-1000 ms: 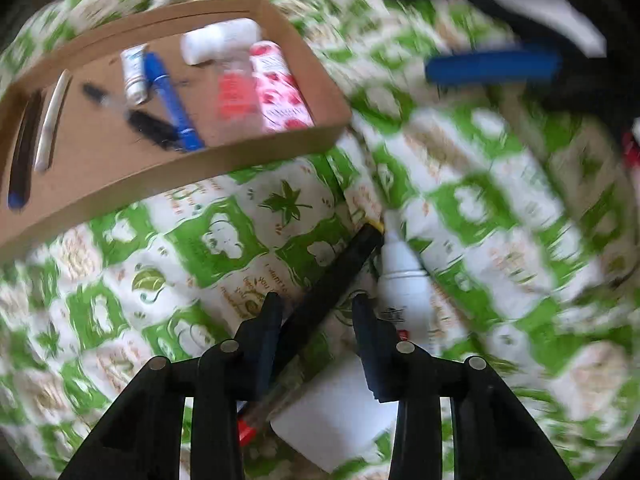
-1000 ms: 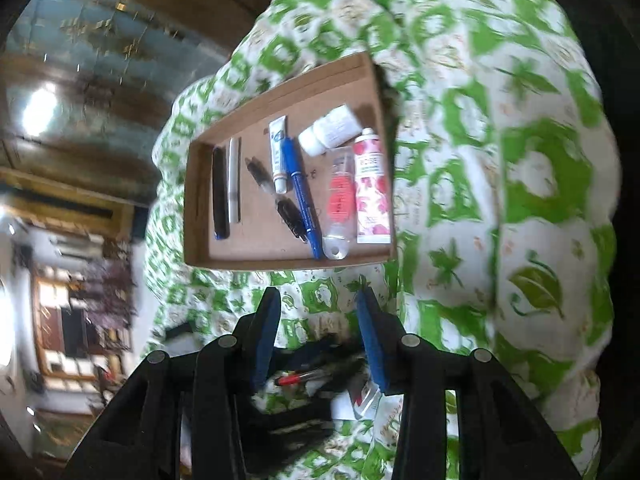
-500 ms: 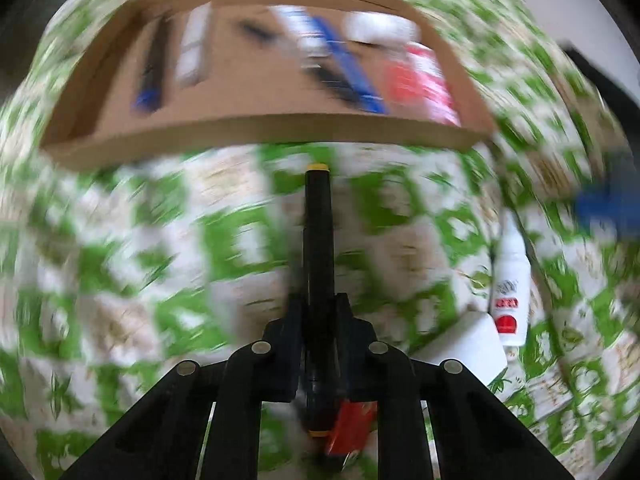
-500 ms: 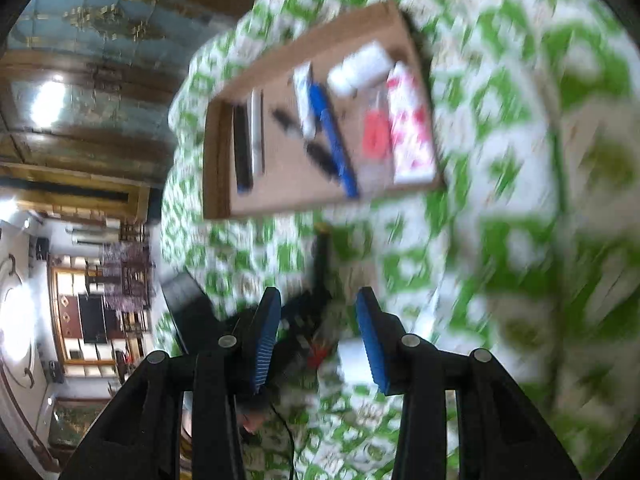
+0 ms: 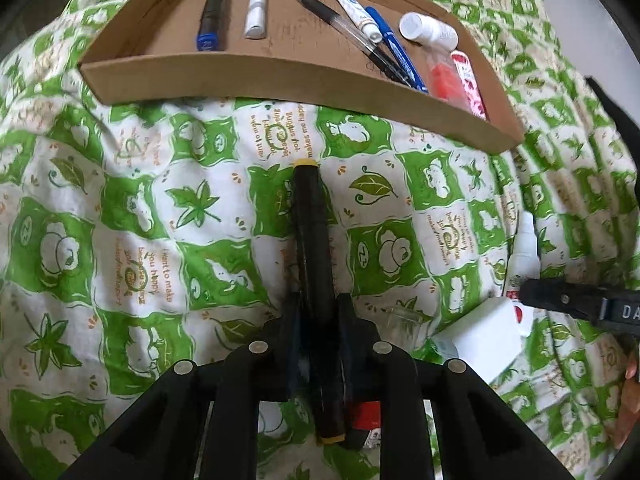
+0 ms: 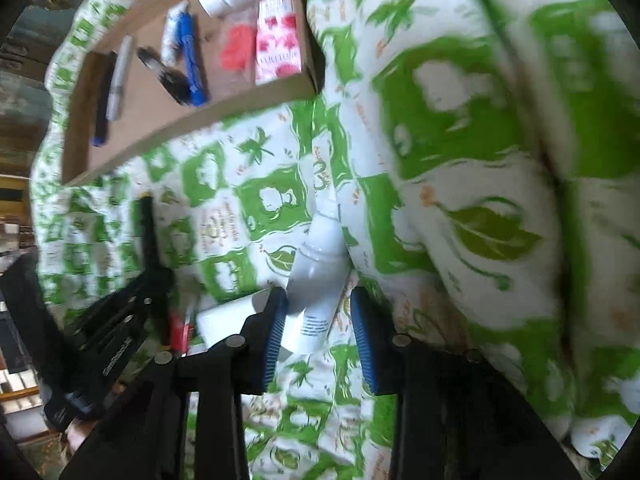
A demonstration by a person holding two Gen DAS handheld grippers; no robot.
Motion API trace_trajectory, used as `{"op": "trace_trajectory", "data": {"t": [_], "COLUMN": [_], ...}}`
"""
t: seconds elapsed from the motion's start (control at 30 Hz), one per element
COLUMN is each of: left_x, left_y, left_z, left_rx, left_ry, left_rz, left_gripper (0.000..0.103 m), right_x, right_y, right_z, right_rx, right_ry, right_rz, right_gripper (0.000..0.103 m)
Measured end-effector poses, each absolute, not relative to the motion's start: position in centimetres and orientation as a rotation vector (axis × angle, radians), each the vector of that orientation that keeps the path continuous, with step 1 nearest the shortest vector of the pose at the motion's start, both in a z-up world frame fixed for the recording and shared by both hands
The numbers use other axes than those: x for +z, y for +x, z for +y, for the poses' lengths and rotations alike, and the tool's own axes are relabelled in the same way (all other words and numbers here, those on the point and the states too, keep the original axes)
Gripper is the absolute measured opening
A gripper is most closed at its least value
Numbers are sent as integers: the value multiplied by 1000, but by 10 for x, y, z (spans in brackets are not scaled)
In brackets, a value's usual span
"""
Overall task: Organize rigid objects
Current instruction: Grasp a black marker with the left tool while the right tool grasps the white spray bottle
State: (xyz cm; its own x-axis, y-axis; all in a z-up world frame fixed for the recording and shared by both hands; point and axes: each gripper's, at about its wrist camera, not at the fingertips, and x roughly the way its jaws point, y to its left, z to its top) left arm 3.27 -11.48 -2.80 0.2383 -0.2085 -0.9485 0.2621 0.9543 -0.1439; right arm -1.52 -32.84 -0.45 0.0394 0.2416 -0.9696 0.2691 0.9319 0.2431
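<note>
My left gripper (image 5: 318, 304) grips a black marker (image 5: 310, 216) with yellow ends; its jaws are opening slightly, but the pads still press on it. The marker points toward the cardboard tray (image 5: 280, 76), above the green-and-white quilt (image 5: 120, 240). In the right wrist view my right gripper (image 6: 318, 300) is down over a white bottle (image 6: 320, 252) that lies on the quilt between its blue pads. Its jaws are closing, with a gap still on the right side. The left gripper (image 6: 132, 304) and its marker (image 6: 147, 232) show at the left there.
The tray holds a blue-capped marker (image 5: 212, 8), a white tube (image 5: 256, 6), pens, a white jar (image 5: 428, 32) and a pink floral tube (image 6: 278, 32). A white box (image 5: 480, 336) and a red item (image 5: 366, 414) lie on the quilt beside the grippers. A quilt fold (image 6: 500, 220) rises at right.
My left gripper closed on the black marker and swung it to point at the tray. My right gripper came down and now straddles the white bottle, jaws narrowing.
</note>
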Motion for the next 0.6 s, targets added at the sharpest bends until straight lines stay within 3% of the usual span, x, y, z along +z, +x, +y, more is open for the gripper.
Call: {"op": "trace_trajectory", "data": {"t": [0.2, 0.6], "left_x": [-27, -32], "left_y": [33, 26], "left_z": [-153, -150], "left_rx": [-285, -267], "left_ry": [130, 84], "left_rz": [1252, 1259], "left_gripper": [16, 17], "right_x": [-17, 3], "right_y": [2, -1], "right_z": [-309, -293], "right_rx": [-40, 105], "right_ry": [309, 320], "right_rz": [1507, 1422], "right_gripper": [31, 29]}}
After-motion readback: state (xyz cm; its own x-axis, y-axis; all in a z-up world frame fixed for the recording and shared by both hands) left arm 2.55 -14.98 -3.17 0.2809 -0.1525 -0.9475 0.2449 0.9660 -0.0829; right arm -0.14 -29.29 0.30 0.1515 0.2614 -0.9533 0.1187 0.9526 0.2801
